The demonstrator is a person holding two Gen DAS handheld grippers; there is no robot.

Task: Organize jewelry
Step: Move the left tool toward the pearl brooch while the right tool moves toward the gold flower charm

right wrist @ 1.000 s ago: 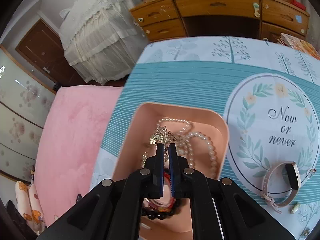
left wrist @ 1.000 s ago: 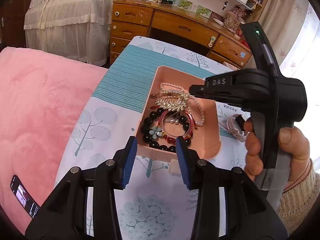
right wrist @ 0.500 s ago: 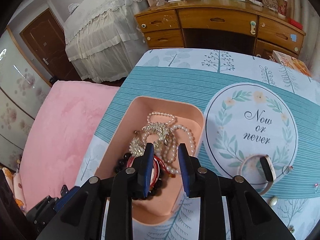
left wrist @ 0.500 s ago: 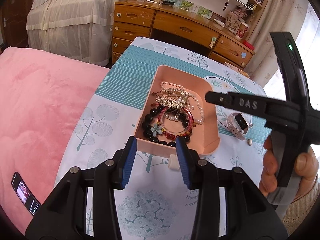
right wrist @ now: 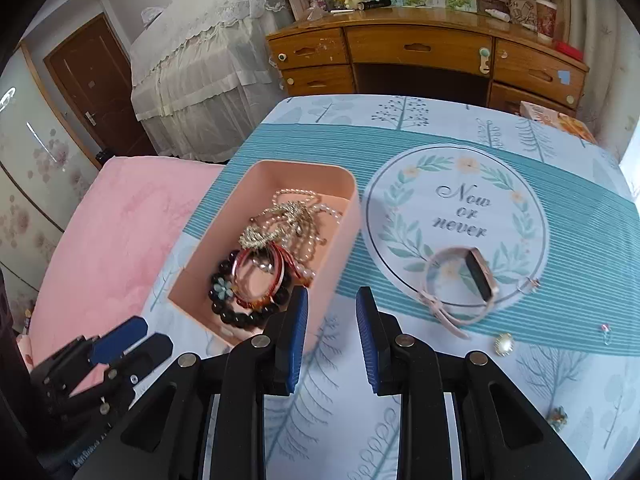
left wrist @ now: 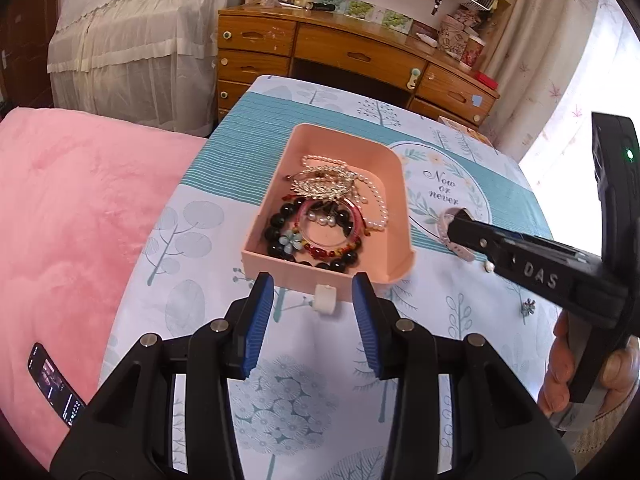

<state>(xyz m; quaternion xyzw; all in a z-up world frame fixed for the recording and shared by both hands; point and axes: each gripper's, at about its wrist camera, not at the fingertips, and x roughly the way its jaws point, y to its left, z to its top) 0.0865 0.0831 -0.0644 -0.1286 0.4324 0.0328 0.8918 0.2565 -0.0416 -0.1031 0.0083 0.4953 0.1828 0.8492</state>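
Note:
A pink tray (left wrist: 394,168) (right wrist: 344,224) on the patterned tablecloth holds a pearl necklace (left wrist: 376,204), a gold leaf piece (left wrist: 324,186), a red bangle (left wrist: 352,216) and a black bead bracelet (left wrist: 280,220). My left gripper (left wrist: 313,320) is open and empty, just before the tray's near wall and its white knob (left wrist: 326,299). My right gripper (right wrist: 332,336) is open and empty, above the cloth right of the tray. A pink wristwatch (right wrist: 464,280) (left wrist: 450,236) lies on the round "Now or never" print. A pearl earring (right wrist: 504,344) lies near it.
Small loose pieces (right wrist: 558,414) (left wrist: 528,305) lie on the cloth at the right. A pink blanket (left wrist: 72,220) with a phone (left wrist: 54,384) lies left of the table. A wooden desk (left wrist: 352,56) stands behind the table.
My right gripper opened, let go of the jewelry in the tray, and drew back to the right, out of the tray. The left gripper stayed open and backed off slightly.

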